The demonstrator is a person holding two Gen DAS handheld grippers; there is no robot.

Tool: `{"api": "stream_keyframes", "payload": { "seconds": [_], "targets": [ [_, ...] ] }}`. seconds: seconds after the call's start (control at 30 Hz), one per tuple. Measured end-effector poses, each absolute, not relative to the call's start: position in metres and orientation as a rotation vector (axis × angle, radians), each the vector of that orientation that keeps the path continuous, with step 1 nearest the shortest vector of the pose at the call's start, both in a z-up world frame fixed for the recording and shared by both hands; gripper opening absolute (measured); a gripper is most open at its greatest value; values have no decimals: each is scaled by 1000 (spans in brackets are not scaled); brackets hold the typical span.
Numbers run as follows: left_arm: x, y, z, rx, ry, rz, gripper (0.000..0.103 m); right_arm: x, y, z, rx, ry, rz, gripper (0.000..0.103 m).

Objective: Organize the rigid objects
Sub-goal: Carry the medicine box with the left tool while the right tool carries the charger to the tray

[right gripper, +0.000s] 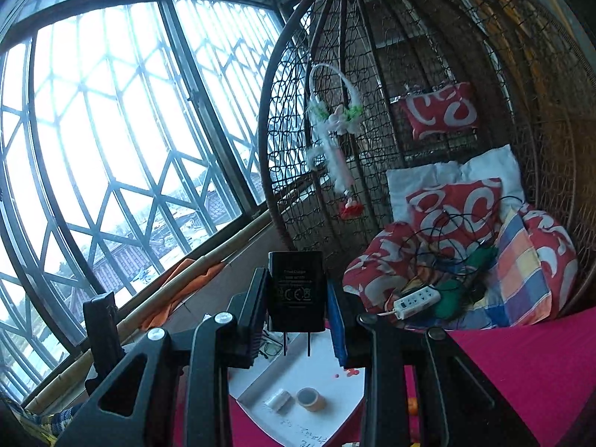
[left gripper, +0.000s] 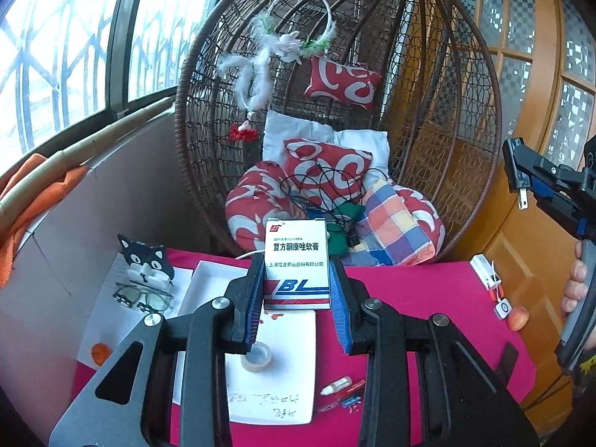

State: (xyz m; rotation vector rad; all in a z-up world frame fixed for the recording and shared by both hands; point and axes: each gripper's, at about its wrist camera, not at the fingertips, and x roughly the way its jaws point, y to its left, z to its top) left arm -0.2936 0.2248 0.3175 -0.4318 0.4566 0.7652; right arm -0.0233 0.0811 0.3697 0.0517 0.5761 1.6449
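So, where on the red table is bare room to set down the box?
Bare red cloth lies between the white tray and the white tags at the right edge. Crowded: the tray's tape roll, and the pens beside it.

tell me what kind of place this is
Most likely an enclosed balcony or sunroom in a home: big grilled windows, a wicker hanging egg chair full of cushions, and a wooden glazed door.
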Motion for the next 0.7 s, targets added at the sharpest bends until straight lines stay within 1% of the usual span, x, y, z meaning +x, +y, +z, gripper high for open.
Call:
{"api": "stream_keyframes", "payload": {
  "seconds": [0.23, 0.43, 0.6, 0.7],
  "targets": [
    [-307, 241, 311, -450, 460, 775, 32, -39, 100, 358, 6, 618, 1644, 29],
    [-318, 258, 296, -472, 489, 780, 32, -60, 123, 337, -58, 672, 1640, 29],
    [-326, 277, 268, -513, 553, 793, 32, -78, 152, 297, -155, 776, 1632, 29],
    [-329, 289, 244, -561, 608, 790, 32, -92, 170, 260, -243, 865, 1622, 29]
  ]
}}
